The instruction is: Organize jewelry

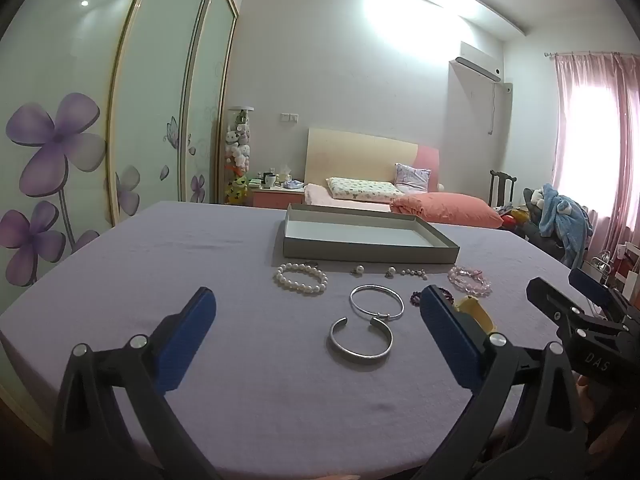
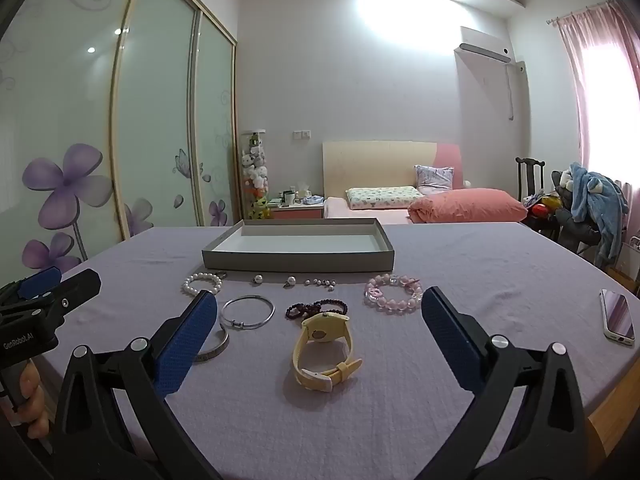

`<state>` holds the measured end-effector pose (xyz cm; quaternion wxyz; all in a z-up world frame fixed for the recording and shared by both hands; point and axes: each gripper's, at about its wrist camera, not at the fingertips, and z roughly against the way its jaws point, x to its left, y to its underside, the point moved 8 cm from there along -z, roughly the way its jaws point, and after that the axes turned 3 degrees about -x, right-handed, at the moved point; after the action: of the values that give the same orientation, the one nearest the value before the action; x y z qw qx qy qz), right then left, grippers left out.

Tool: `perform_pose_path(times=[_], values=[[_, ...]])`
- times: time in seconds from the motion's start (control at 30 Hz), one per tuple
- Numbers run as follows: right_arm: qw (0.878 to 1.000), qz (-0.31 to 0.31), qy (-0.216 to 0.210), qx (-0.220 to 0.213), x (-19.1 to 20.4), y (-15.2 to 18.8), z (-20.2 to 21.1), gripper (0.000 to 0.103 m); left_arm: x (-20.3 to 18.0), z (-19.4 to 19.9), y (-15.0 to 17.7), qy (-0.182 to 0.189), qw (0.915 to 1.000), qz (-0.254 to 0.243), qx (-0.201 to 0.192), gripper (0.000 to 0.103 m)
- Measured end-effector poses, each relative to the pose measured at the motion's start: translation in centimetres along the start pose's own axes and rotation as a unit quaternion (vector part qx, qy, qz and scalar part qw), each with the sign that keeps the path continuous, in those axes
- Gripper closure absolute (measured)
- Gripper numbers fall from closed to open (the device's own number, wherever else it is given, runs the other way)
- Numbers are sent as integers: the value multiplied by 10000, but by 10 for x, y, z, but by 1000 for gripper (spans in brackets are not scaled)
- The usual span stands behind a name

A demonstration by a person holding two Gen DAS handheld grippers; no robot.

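Note:
Jewelry lies on a lilac tablecloth in front of a shallow grey box (image 1: 370, 250) (image 2: 298, 260), which is empty. In the left wrist view my left gripper (image 1: 318, 316) is open and empty, with a silver cuff (image 1: 360, 340) and a silver bangle (image 1: 376, 300) between its fingers, and a white pearl bracelet (image 1: 301, 277) beyond. In the right wrist view my right gripper (image 2: 320, 320) is open and empty around a yellow watch (image 2: 326, 346). A dark bead bracelet (image 2: 316, 307), a pink bead bracelet (image 2: 394, 292) and small pearl earrings (image 2: 290, 281) lie beyond it.
A phone (image 2: 618, 316) lies at the table's right edge. The right gripper (image 1: 580, 308) shows at the right of the left wrist view; the left gripper (image 2: 44, 296) shows at the left of the right wrist view. A bed and wardrobe stand behind.

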<state>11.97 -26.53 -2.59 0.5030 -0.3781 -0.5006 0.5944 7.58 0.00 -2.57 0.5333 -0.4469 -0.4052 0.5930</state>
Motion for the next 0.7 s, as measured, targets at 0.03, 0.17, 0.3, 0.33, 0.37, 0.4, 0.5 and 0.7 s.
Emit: perform_pose_path(times=[0.03,0.17,0.3,0.33,0.37,0.4,0.5,0.7], values=[[10000,1,-2,-5,0,0,0,2,0,0,0,-1,10000,0,-1,4],[10000,7,8,-5,0,-1,0,2,0,0,0,2,10000,8,-10,4],[10000,17,3,-10,1,-1,0,2,0,-1,0,-1,10000,7,-11,4],[10000,20,6,-9,1,-1,0,2,0,-1,0,-5,10000,7,-10,4],[10000,19,7,-8,1,-1,0,2,0,0,0,-2,10000,9,-13,4],[10000,16,1,-11,1,-1,0,2,0,0,0,-1,10000,8,-11,4],[10000,13,5,-5,1,-1,0,2,0,0,0,2,10000,20,-10,4],[10000,21,1,-6,1,0,0,2,3,1,-1,2,10000,20,-11,4]])
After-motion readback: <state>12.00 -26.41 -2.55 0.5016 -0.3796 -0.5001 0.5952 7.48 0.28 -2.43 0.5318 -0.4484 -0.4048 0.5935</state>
